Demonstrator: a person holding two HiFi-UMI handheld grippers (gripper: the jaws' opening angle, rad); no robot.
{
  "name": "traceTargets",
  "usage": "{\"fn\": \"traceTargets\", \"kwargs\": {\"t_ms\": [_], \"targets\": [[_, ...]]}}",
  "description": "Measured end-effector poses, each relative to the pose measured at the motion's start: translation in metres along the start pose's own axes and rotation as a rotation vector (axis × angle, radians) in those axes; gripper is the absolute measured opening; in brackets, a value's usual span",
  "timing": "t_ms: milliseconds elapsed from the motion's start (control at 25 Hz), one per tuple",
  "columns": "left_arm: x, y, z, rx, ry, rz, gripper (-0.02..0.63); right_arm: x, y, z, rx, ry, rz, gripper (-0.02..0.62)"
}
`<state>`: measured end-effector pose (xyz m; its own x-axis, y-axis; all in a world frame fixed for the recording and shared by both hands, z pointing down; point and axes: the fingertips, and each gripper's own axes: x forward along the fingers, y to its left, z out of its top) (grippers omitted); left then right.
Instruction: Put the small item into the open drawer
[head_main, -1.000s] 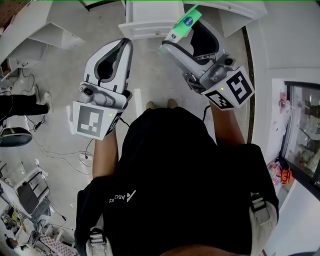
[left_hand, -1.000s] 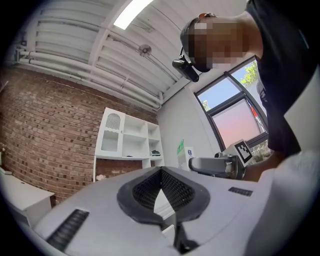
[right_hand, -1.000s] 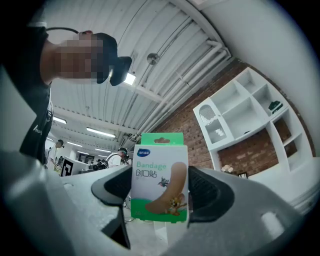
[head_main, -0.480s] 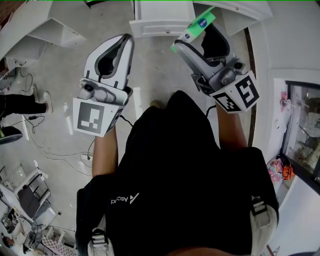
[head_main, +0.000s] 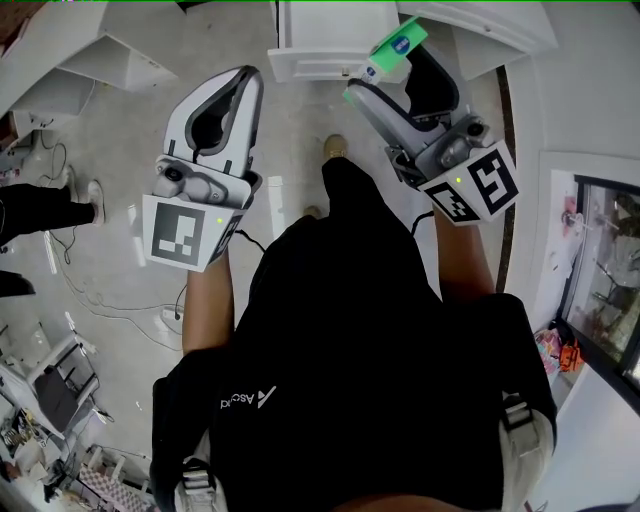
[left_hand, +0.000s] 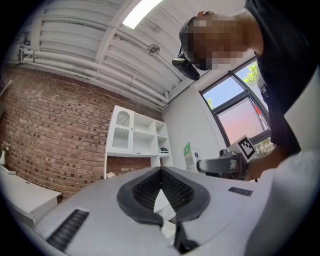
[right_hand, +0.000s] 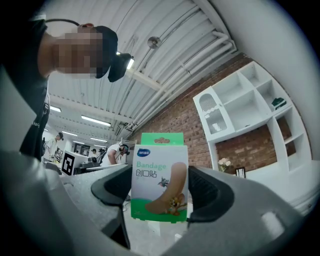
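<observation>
A green and white bandage box (head_main: 393, 47) is clamped in my right gripper (head_main: 385, 68), held up in front of my chest. In the right gripper view the bandage box (right_hand: 160, 177) stands upright between the two dark pads (right_hand: 212, 192), its printed face toward the camera. A white drawer unit (head_main: 312, 45) stands on the floor just beyond the box, at the top of the head view. My left gripper (head_main: 250, 80) is raised beside it, shut with nothing in it. Its pads (left_hand: 142, 187) meet at the tip in the left gripper view.
White shelf units (head_main: 70, 50) stand at the upper left and a white panel (head_main: 480, 20) at the upper right. Cables (head_main: 110, 300) trail over the floor. Another person's legs (head_main: 40, 210) show at the left edge. A glass-fronted cabinet (head_main: 610, 270) is at the right.
The drawer unit has shifted right and nearer in the head view, and a foot has stepped forward. Both grippers keep their pose; the right still grips the box.
</observation>
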<state>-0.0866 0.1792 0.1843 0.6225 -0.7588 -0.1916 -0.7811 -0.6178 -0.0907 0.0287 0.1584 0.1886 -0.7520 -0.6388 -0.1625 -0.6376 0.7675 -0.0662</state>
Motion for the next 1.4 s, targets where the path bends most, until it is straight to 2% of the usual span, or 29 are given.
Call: {"fn": "traceTargets", "kwargs": {"t_ms": [600, 920, 1320, 1400], "targets": [[0.118, 0.08, -0.058, 0.029, 0.051, 0.032, -0.002, 0.086, -0.119, -0.039, -0.074, 0.112, 0.04, 0.345], [0.186, 0.139, -0.099, 0.035, 0.076, 0.074, -0.002, 0.147, -0.184, -0.08, -0.089, 0.226, 0.098, 0.345], [0.238, 0.196, -0.141, 0.016, 0.122, 0.151, -0.002, 0.201, -0.236, -0.141, -0.062, 0.432, 0.143, 0.345], [0.241, 0.2, -0.146, 0.011, 0.129, 0.158, -0.002, 0.206, -0.241, -0.151, -0.063, 0.448, 0.144, 0.345]]}}
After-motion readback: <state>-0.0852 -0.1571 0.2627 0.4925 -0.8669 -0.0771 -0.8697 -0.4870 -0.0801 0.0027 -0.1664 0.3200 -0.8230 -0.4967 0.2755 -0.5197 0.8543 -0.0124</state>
